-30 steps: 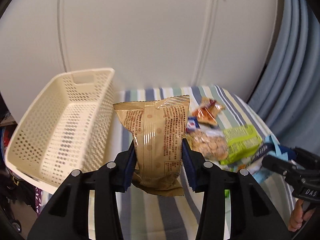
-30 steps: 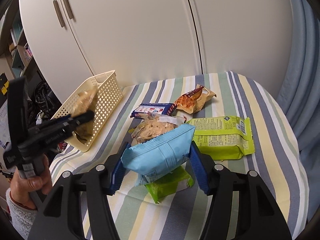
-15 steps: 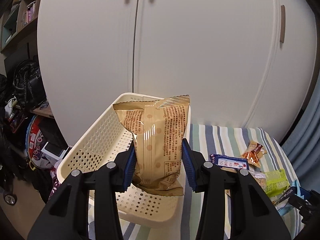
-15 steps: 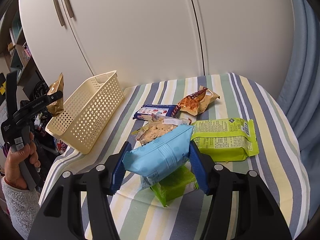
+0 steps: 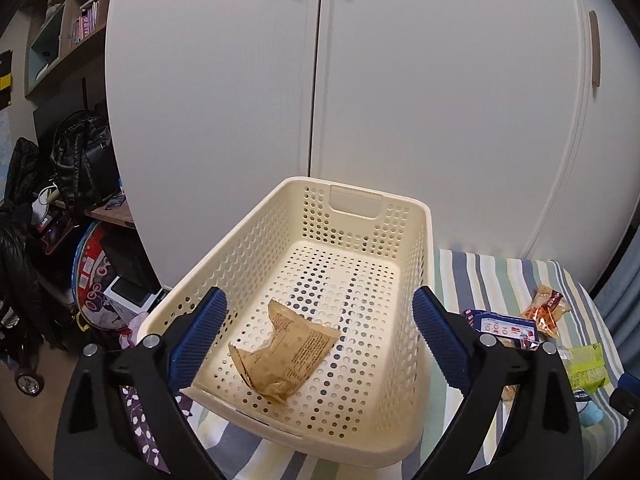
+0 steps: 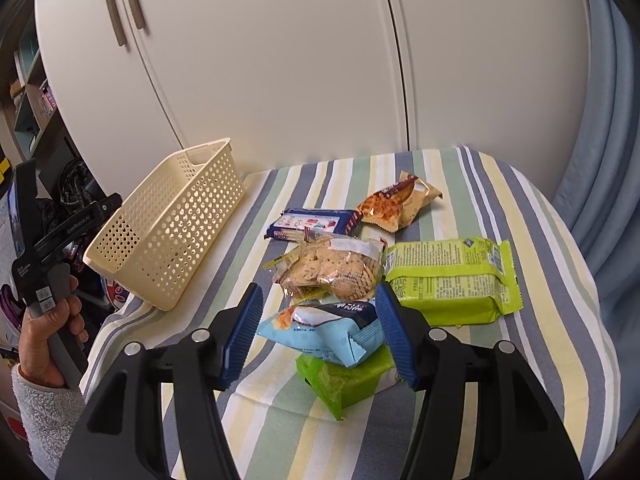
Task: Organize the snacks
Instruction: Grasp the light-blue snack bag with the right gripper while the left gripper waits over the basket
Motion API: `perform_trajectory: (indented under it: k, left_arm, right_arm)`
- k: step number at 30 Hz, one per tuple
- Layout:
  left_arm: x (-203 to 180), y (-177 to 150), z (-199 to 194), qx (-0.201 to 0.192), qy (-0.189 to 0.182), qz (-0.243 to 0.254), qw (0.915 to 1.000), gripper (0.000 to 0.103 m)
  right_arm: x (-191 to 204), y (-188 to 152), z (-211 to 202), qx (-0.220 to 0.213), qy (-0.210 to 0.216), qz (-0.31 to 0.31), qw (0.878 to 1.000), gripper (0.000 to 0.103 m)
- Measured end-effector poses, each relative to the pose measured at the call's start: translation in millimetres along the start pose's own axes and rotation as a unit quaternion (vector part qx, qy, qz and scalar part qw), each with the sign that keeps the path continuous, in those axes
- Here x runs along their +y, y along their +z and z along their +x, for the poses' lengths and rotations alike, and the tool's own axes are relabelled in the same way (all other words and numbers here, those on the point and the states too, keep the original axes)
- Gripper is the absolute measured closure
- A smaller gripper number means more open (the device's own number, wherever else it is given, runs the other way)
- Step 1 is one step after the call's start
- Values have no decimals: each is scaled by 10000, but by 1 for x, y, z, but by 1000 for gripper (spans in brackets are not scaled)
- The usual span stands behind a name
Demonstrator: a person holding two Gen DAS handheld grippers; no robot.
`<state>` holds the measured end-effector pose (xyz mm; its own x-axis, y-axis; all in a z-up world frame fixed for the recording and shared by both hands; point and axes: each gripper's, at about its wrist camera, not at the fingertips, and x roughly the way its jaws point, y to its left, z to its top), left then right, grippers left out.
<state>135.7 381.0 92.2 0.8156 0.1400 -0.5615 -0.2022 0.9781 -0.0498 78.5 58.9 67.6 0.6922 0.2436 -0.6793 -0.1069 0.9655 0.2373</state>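
- A lived-in room of a home, likely a bedroom or storage corner.
- White wardrobe doors (image 6: pixel 280 60) with long handles fill the back wall.
- A blue curtain (image 6: pixel 600 140) hangs at the right.
- A striped cloth (image 6: pixel 540 340) covers the surface.
- Black bags (image 5: pixel 80 156), open shelves (image 5: pixel 64 28) and household clutter crowd the left side.

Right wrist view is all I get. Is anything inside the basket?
Observer: Yes, one brown snack packet lies on the floor of the cream basket, near the front end.
Operator: Is the left tool holding it?
Observer: No, the left tool is wide open above the basket, its blue pads touching nothing.
Operator: Anything else in there?
Observer: No, the rest of the basket's floor is bare.
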Motion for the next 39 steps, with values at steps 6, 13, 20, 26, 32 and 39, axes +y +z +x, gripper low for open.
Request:
perform_trajectory:
  k: [6, 13, 20, 26, 32, 39]
  left_arm:
    - [19, -4, 5, 129, 47, -339, 9993, 3]
    - [36, -3, 0, -7, 366, -666, 9971, 3]
    - [39, -2, -5, -148, 332, -731, 9967, 3]
    - [36, -4, 0, -80, 270, -717, 9970, 3]
    - [30, -4, -1, -87, 197, -642, 9977, 3]
    - [28, -5, -1, -60, 154, -640, 9978, 3]
  right_arm:
    - [-16, -8, 10, 183, 82, 433, 9989, 10]
    - [-13, -16, 27, 462, 195, 346, 9981, 5]
    - [-3, -16, 75, 978, -23, -58, 9952, 5]
    - [-8, -12, 97, 1258, 74, 184, 9919, 5]
    - [-12, -10, 118, 1678, 290, 374, 9847, 5]
    - [2, -7, 120, 1594, 118, 126, 9871, 18]
